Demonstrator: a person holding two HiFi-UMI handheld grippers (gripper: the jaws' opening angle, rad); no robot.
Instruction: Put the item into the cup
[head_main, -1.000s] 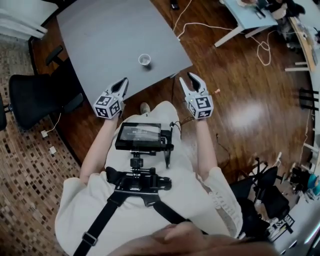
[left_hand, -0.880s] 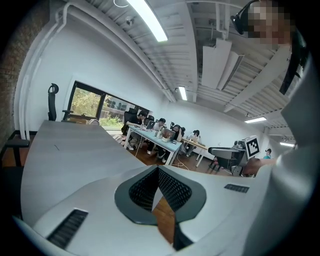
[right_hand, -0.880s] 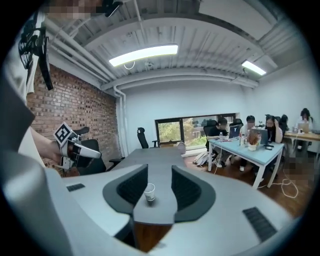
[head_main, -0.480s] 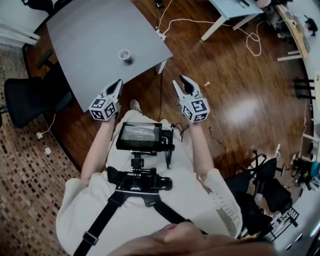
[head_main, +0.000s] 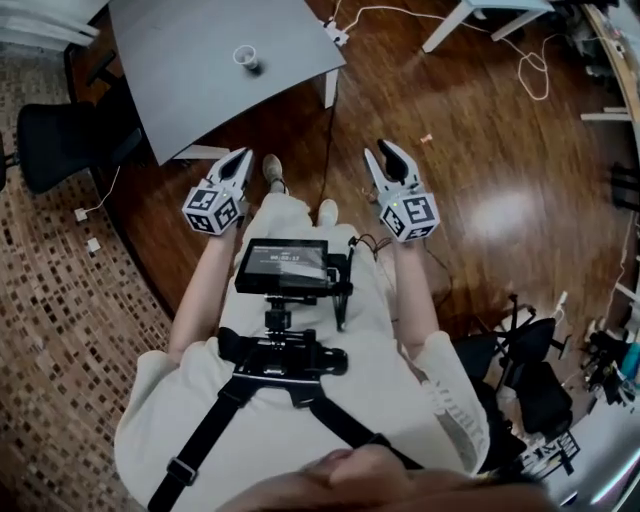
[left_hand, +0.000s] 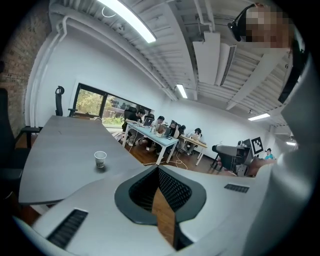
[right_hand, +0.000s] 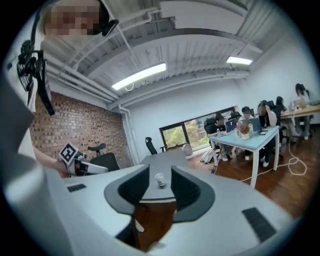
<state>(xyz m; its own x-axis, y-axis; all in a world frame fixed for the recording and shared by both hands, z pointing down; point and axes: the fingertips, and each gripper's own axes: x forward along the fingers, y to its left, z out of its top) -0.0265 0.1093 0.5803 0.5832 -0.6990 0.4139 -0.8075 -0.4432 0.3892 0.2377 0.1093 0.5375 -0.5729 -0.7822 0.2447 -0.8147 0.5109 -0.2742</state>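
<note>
A small white paper cup (head_main: 245, 57) stands on the grey table (head_main: 190, 90) at the top left of the head view, far from both grippers. The left gripper view shows the cup (left_hand: 100, 159) to the left of the jaws. In the right gripper view the cup (right_hand: 159, 179) shows far off through the gap between the jaws. My left gripper (head_main: 240, 160) (left_hand: 158, 169) is shut and empty. My right gripper (head_main: 380, 155) (right_hand: 160, 170) is open with nothing between its jaws, which have just been closing. A tiny orange thing (head_main: 426, 139) lies on the wooden floor, ahead of and right of the right gripper.
A black office chair (head_main: 60, 150) stands left of the table. A white desk (head_main: 480, 12) and loose cables (head_main: 535, 70) are at the top right. A chest rig with a monitor (head_main: 288, 265) hangs below the grippers. People sit at desks (right_hand: 250, 135) in the background.
The table and cup have slid toward the top of the head view, so both grippers are now farther from them and over the floor. The right jaws have narrowed.
</note>
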